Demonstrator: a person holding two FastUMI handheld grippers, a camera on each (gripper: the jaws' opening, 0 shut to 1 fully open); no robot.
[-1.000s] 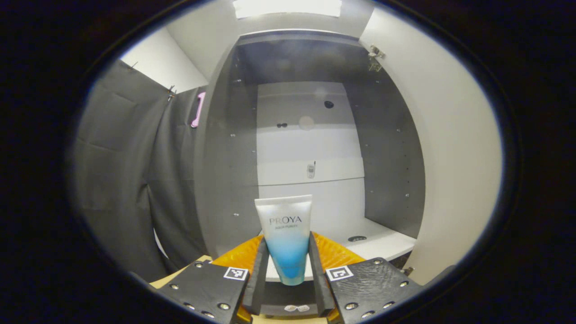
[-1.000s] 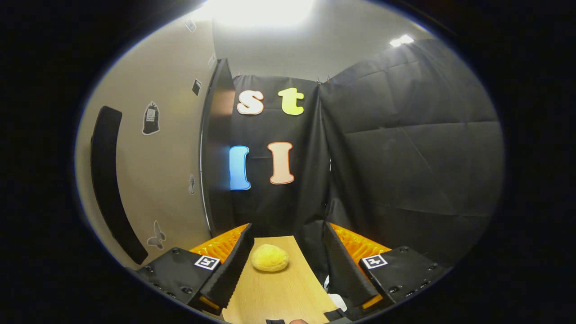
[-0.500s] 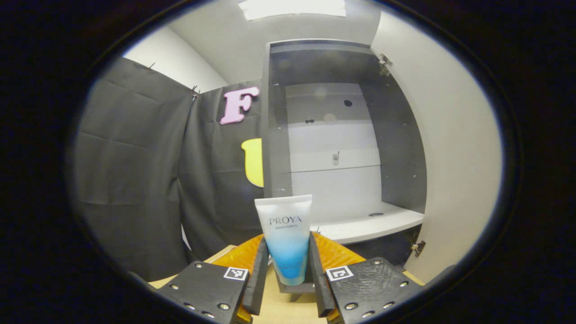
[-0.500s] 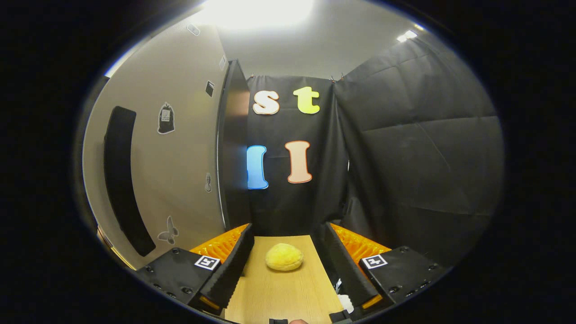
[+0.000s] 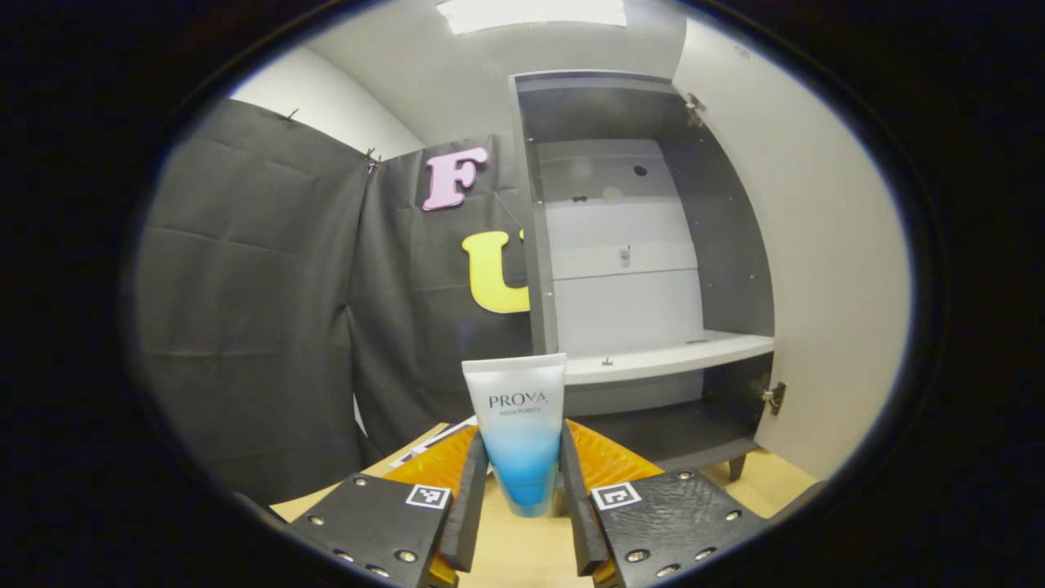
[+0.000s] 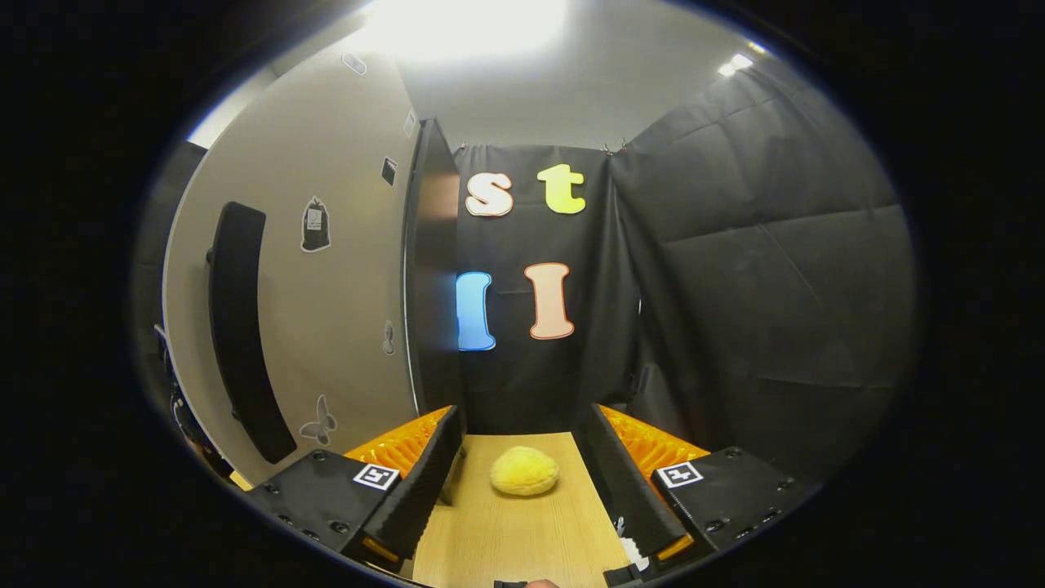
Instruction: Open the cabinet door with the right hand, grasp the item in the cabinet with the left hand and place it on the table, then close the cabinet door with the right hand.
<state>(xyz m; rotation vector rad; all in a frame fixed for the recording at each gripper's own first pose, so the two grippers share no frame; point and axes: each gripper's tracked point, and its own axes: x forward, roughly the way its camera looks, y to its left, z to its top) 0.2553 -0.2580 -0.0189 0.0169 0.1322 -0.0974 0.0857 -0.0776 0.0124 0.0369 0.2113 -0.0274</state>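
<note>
While the left gripper (image 5: 518, 490) is held up above the bench (image 5: 522, 555), it squeezes a tube (image 5: 518, 429) between its two fingers (image 5: 467, 506). Both fingers press on the blue bottom part of the tube. The tube stands straight up, with its white flat end on top. It is out of the cabinet (image 5: 645, 269) and up in the air, in front of the cabinet and a bit to its left.

Behind the tube is the open cabinet. It is dark grey on the sides and white at the back. A white shelf (image 5: 669, 359) runs across it low down, and a tiny thing sits on the shelf, too small to tell what it is. The cabinet stands on the bench on a short leg (image 5: 737, 467). Right of the cabinet, the pale cabinet door (image 5: 816, 269) is swung wide open. A small metal hinge (image 5: 772, 397) shows near its bottom.

Over on the right, the right gripper (image 6: 522, 482) is open wide and holds nothing. To its left is the outside of the cabinet door (image 6: 326, 269), with a long black handle (image 6: 245, 327) and a few little stickers (image 6: 315, 225) on it. The gripper is not touching the door. Between its fingers (image 6: 424, 482), farther off on the bench (image 6: 522, 531), lies a fluffy yellow ball (image 6: 524, 470).
</note>
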